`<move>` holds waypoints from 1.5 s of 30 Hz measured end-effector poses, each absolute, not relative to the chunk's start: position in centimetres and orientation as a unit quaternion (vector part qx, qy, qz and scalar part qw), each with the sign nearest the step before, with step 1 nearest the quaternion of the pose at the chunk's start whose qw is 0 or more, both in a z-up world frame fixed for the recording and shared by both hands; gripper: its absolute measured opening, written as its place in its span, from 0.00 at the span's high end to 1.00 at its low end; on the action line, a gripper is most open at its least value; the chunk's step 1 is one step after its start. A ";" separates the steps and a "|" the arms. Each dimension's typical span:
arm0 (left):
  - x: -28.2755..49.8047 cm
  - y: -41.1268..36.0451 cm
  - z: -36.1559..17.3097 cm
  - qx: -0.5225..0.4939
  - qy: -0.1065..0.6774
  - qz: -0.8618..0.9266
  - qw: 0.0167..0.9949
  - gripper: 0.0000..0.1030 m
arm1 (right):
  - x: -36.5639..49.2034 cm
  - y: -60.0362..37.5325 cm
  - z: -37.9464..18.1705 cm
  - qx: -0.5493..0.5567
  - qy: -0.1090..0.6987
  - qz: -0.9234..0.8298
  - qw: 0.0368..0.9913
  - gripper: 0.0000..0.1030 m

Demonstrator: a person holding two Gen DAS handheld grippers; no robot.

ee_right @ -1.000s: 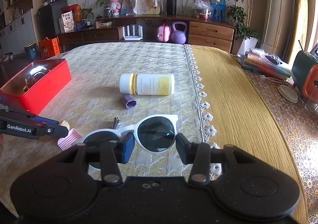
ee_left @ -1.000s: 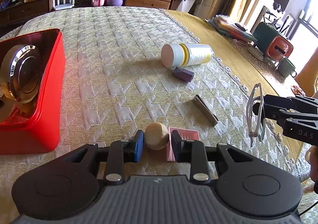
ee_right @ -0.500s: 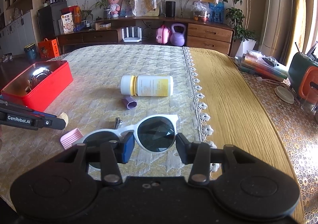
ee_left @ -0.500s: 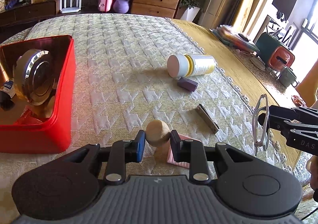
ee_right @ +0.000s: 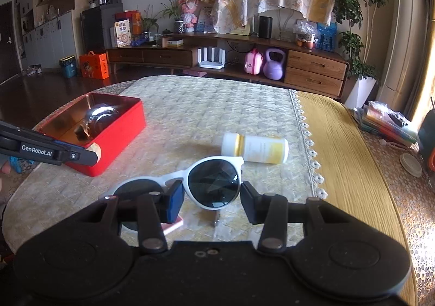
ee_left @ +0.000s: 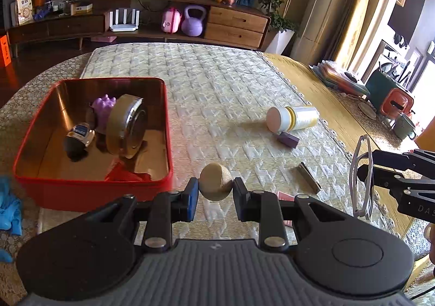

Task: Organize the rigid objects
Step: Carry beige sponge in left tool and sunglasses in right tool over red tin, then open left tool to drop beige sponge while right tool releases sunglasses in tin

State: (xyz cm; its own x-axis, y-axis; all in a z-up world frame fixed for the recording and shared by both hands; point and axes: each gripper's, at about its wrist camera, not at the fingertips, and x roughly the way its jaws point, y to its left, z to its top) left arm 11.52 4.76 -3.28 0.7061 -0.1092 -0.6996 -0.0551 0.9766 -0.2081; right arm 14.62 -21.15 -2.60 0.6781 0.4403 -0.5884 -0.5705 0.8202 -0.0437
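Note:
My left gripper [ee_left: 214, 194] is shut on a tan rounded wooden piece [ee_left: 216, 181] and holds it above the cloth, just right of the red tin's [ee_left: 89, 187] near corner. The tin holds a silver round tin [ee_left: 126, 126], a purple toy [ee_left: 103, 109] and a small dark bottle [ee_left: 78, 139]. My right gripper [ee_right: 213, 201] is shut on white sunglasses [ee_right: 213, 179], lifted above the table; they also show edge-on in the left wrist view [ee_left: 363, 175]. The red tin shows at the left of the right wrist view [ee_right: 114, 137].
On the cloth lie a white and yellow bottle [ee_left: 293, 118] on its side, a purple block [ee_left: 288, 139], a metal nail clipper [ee_left: 308, 177] and a pink card [ee_right: 172, 224]. Blue gloves [ee_left: 9, 211] lie at the left edge. Books and containers [ee_left: 380, 88] stand at the right.
My left gripper has lifted the wooden piece off the cloth and moved left toward the red tin. My right gripper has risen with the sunglasses.

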 end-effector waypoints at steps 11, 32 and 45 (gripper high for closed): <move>10.9 10.8 -1.8 -0.109 0.363 0.032 0.925 0.74 | 13.7 -12.9 -1.6 -0.138 0.277 0.331 0.892 0.56; 15.0 18.3 -3.4 -0.098 0.370 0.090 0.920 0.74 | 17.0 -1.3 -3.3 -0.155 0.304 0.350 0.872 0.56; 18.6 19.2 -4.9 -0.080 0.384 0.093 0.915 0.74 | 18.9 2.7 -5.3 -0.164 0.331 0.343 0.864 0.58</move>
State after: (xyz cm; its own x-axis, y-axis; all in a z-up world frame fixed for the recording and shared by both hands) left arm 18.64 19.24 -4.85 0.6871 0.1087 -0.7184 -0.2322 0.9697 -0.0754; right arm 18.94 2.71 -5.31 0.5456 0.4843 -0.6839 -0.7012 0.7108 -0.0560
